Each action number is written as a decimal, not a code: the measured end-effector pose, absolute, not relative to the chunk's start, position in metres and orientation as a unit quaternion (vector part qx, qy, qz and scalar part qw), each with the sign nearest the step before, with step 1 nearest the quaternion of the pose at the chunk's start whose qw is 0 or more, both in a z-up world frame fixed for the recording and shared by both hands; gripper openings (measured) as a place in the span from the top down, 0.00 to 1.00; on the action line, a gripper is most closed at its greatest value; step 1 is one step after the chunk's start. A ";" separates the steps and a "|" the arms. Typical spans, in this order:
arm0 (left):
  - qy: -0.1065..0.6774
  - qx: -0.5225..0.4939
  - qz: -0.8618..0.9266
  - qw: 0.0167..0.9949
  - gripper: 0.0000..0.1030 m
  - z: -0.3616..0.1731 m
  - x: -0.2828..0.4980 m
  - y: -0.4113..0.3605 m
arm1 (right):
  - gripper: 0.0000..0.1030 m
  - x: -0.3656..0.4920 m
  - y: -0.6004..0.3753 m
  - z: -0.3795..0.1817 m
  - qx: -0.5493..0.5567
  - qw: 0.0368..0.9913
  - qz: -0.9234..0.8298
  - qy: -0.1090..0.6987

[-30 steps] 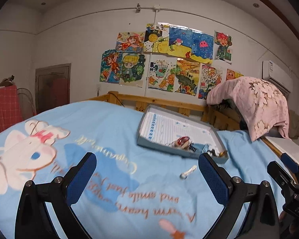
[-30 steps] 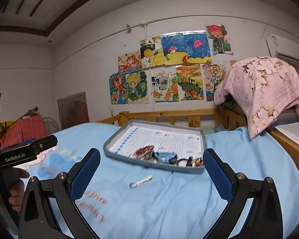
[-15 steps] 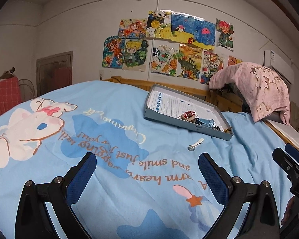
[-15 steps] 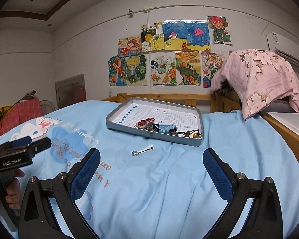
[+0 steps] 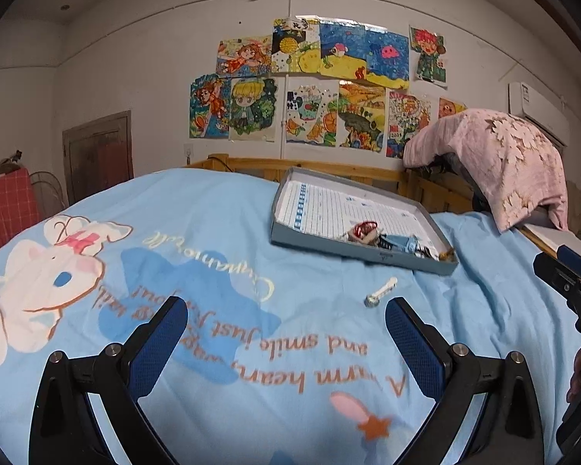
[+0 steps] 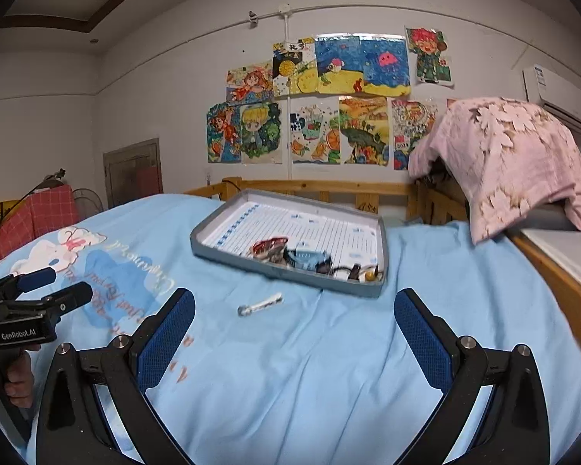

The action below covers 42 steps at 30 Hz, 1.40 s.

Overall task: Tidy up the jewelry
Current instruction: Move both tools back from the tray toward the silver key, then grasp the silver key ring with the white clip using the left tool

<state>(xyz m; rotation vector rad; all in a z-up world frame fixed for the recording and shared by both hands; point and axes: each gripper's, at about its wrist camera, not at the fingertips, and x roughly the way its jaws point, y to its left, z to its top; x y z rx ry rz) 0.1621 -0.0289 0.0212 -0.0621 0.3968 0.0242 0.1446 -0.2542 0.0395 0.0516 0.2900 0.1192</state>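
One white hair clip point(image 6: 260, 305) ahead between right tool point(image 6: 294, 333) fingers.

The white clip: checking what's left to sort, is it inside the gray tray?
No, the white clip lies on the blue bedsheet, outside the gray tray.

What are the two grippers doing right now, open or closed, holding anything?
Left gripper: open, empty, above the blue bedsheet.
Right gripper: open, empty.
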 end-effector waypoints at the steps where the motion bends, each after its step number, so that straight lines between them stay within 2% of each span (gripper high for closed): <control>1: 0.196 -0.035 0.014 0.980 0.00 0.022 0.167 -0.030 | 0.02 0.147 -0.255 0.040 0.028 0.987 0.061 0.143; 16: 0.187 -0.061 0.027 0.980 0.00 0.022 0.255 -0.052 | 0.02 0.243 -0.267 0.041 0.053 0.985 0.106 0.125; 29: 0.234 -0.025 0.020 0.972 0.00 -0.015 0.302 -0.072 | 0.02 0.313 -0.267 -0.020 0.084 0.960 0.179 0.196; 32: 0.242 -0.016 0.013 0.970 0.00 -0.023 0.304 -0.075 | 0.13 0.325 -0.265 -0.028 0.089 0.953 0.199 0.211; 33: 0.245 -0.015 0.009 0.969 0.00 -0.026 0.304 -0.076 | 0.22 0.328 -0.263 -0.031 0.087 0.950 0.207 0.218; 34: 0.247 -0.016 0.005 0.969 0.00 -0.028 0.305 -0.076 | 0.27 0.330 -0.261 -0.034 0.085 0.948 0.212 0.223; 39: 0.258 -0.016 -0.038 0.965 0.00 -0.038 0.305 -0.077 | 0.42 0.341 -0.248 -0.048 0.066 0.932 0.247 0.256; 42: 0.265 -0.008 -0.053 0.963 0.07 -0.042 0.307 -0.081 | 0.52 0.350 -0.241 -0.057 0.061 0.921 0.263 0.280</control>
